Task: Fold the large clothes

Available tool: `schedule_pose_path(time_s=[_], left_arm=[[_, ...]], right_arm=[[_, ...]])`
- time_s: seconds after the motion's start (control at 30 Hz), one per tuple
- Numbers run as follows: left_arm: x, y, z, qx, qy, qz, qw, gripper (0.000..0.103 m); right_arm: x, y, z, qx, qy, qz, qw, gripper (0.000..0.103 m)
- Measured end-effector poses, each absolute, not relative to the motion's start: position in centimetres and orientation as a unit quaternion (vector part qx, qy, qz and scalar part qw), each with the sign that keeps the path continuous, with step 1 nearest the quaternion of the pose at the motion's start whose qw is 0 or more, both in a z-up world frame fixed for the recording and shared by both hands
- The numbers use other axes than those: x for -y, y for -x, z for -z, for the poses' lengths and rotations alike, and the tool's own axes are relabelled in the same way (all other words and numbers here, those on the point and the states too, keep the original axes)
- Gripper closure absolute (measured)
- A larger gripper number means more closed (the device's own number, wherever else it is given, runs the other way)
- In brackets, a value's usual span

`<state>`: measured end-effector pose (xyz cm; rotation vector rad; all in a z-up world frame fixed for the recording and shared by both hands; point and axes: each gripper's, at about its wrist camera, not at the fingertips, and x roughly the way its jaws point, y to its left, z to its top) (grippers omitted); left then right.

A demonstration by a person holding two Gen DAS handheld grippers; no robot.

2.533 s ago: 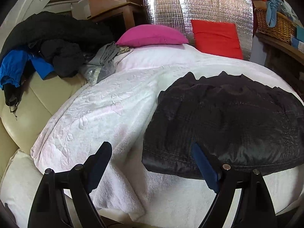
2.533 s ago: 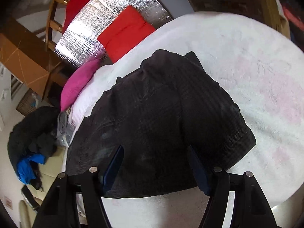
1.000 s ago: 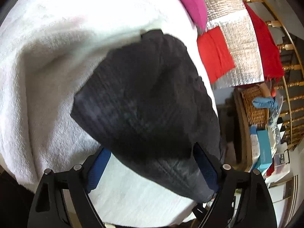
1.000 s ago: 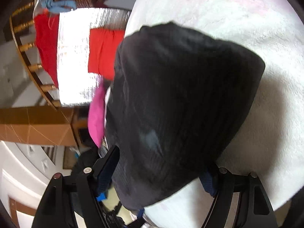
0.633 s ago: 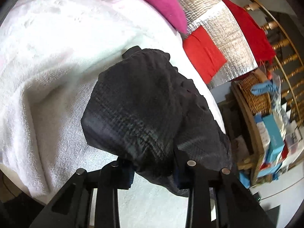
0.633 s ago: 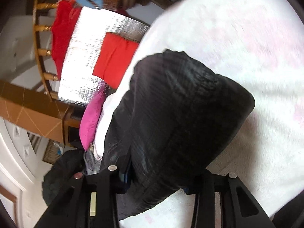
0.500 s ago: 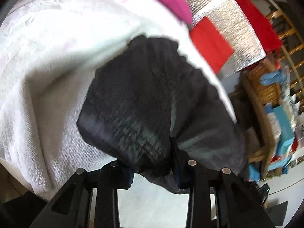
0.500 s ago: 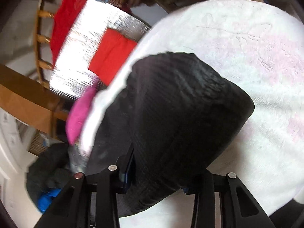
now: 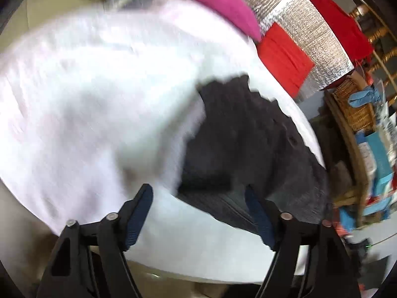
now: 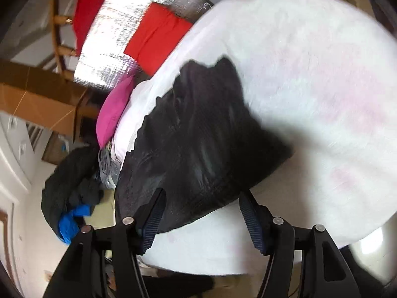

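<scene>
A black quilted garment (image 9: pixel 248 144) lies bunched and folded on the white blanket (image 9: pixel 99 87) that covers the bed. My left gripper (image 9: pixel 198 213) hovers over the garment's near left edge. Its jaws are opening, and the blue pads (image 9: pixel 139 211) stand wide and press on nothing. In the right wrist view the same garment (image 10: pixel 203 144) fills the middle, on the blanket (image 10: pixel 310 74). My right gripper (image 10: pixel 201 218) is at the garment's near edge with its jaws opening. The fabric's hem lies past the fingertips (image 10: pixel 250 218), unpinched. Both views are motion-blurred.
At the head of the bed are a pink pillow (image 9: pixel 220 7), a red cushion (image 9: pixel 282 57) and a silver foil panel (image 9: pixel 305 32). A wicker basket (image 9: pixel 354 106) and boxes stand on the right. A heap of dark clothes with a blue piece (image 10: pixel 72 188) lies beside the bed.
Half a second ago both grippers were shut on the garment's near edge. Now both have let go with jaws wide, and have risen and drawn back. The garment has dropped onto the blanket.
</scene>
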<state>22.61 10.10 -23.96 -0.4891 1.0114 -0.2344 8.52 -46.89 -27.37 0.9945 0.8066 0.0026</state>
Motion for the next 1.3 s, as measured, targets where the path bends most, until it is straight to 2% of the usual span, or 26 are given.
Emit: schedule_pose_path(time_s=[0.07, 0.17, 0.33, 0.53, 0.8, 0.9, 1.1, 1.3], left_arm=[[-10.9, -23.3, 23.0, -0.469, 0.216, 0.105, 0.850, 0.018], [-10.2, -26.3, 22.7, -0.486, 0.206, 0.122, 0.841, 0.017], [-7.1, -32.2, 24.7, -0.544, 0.202, 0.202, 0.789, 0.016], [-3.6, -34.9, 27.7, -0.589, 0.199, 0.260, 0.739, 0.016], [-0.8, -35.9, 28.4, -0.586, 0.189, 0.319, 0.720, 0.010], [0.1, -36.9, 28.9, -0.587, 0.205, 0.336, 0.708, 0.007], [0.9, -38.2, 29.0, -0.585, 0.232, 0.358, 0.690, 0.003], [1.8, -38.3, 28.6, -0.571, 0.229, 0.378, 0.692, 0.001]], right_arm=[[48.6, -8.4, 26.6, -0.355, -0.457, 0.019, 0.815, 0.013], [51.1, -10.0, 26.9, -0.346, -0.481, 0.010, 0.806, 0.009], [52.2, -14.9, 28.5, -0.388, -0.478, -0.012, 0.788, 0.009], [52.7, -18.0, 30.6, -0.427, -0.452, -0.045, 0.782, 0.009], [52.5, -21.1, 33.7, -0.454, -0.479, -0.104, 0.744, 0.008], [52.4, -21.9, 33.8, -0.442, -0.484, -0.123, 0.746, 0.004], [50.8, -24.2, 34.0, -0.422, -0.498, -0.171, 0.738, 0.002], [47.1, -27.1, 33.4, -0.441, -0.462, -0.181, 0.748, 0.001]])
